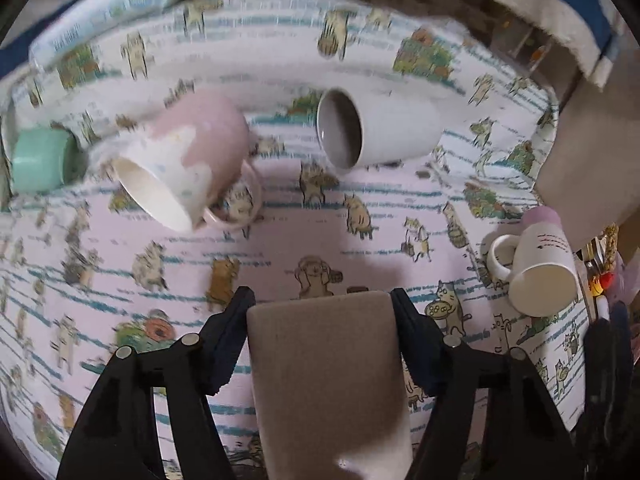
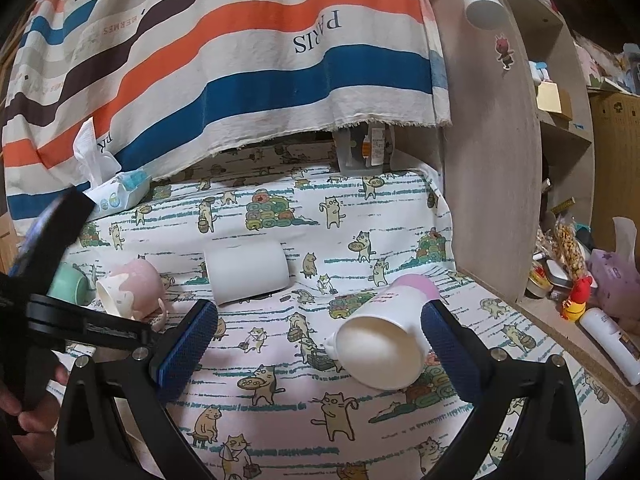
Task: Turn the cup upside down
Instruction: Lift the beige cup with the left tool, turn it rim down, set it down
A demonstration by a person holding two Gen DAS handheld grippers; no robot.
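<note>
My left gripper point(image 1: 322, 300) is shut on a grey cup point(image 1: 324, 376), which fills the space between its fingers above the cat-print cloth point(image 1: 280, 248). On the cloth lie a pink mug point(image 1: 188, 160) on its side, a white handleless cup point(image 1: 376, 128) on its side, a mint cup point(image 1: 40, 160) at the far left and a white-and-pink mug point(image 1: 536, 264) at the right. My right gripper point(image 2: 320, 340) is open just above the cloth, and the white-and-pink mug point(image 2: 384, 336) lies on its side close to the right finger point(image 2: 448, 344). The left gripper's arm point(image 2: 60, 272) shows at the left.
A wipes pack point(image 2: 116, 192) lies at the back left under a hanging striped towel point(image 2: 224, 60). A wooden shelf panel point(image 2: 492, 152) rises on the right, with bottles and toys point(image 2: 580, 300) on the desk beyond it.
</note>
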